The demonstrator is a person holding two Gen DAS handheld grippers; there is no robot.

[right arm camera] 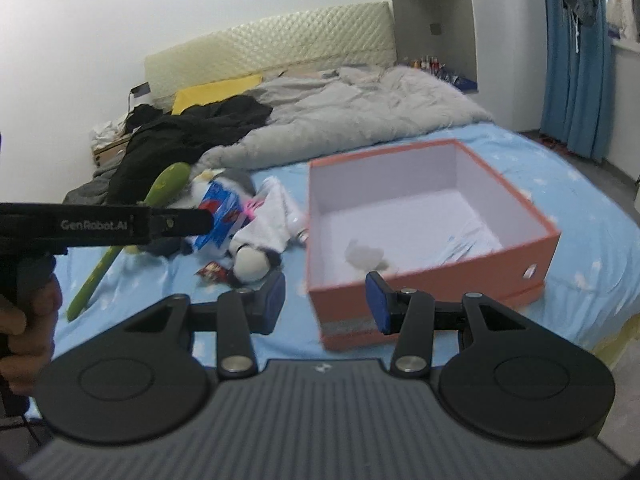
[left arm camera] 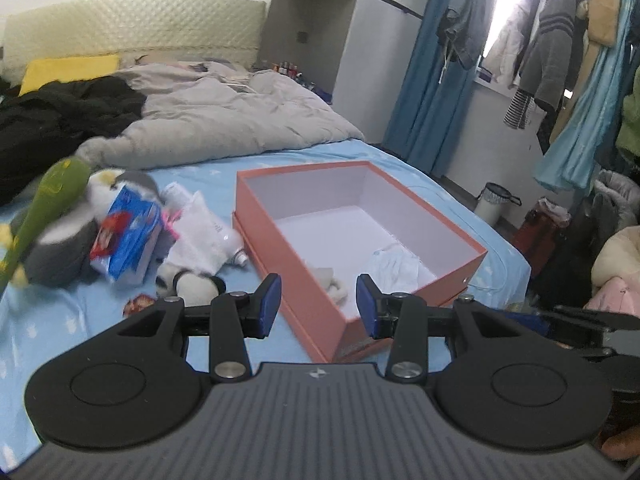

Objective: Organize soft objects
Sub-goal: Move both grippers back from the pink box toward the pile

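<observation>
Hovering over the near edge of the bed: left gripper (left arm camera: 318, 304) with jaws spread wide and holding nothing, right gripper (right arm camera: 326, 300) likewise wide open and empty, both aiming toward the far wall.

Sitting on the blue sheet (left arm camera: 60, 320), straight ahead and slightly right of both: the orange box (left arm camera: 296, 264), open-topped, already containing a small white plush (left arm camera: 330, 280) near its near-left corner and a crumpled white cloth (left arm camera: 396, 264) to the right of that.

Lying in a heap to the left of the box, still waiting to be packed, by the look of it: a green plush bat (right arm camera: 100, 268), a grey and white plush (left arm camera: 60, 240), a blue and red packet (left arm camera: 128, 232) leaning on it, a white garment (left arm camera: 200, 232) nearly touching the box's left wall, and a black and white plush (right arm camera: 252, 260) at the near end of the heap, with a small red wrapper (right arm camera: 210, 270) just beside it.

Judging the coming move: probably reaching left and slightly far for the black and white plush, nearest piece of the heap. Lying left of both sets of jaws; closer to the left gripper, seen at the left edge of the right wrist view already pointing across that heap. Running near-left to far-right, the long axis of the green bat, so calling for a crosswise grip if chosen instead. Blurring in both views, so exact contact between heap items not possible to tell.
</observation>
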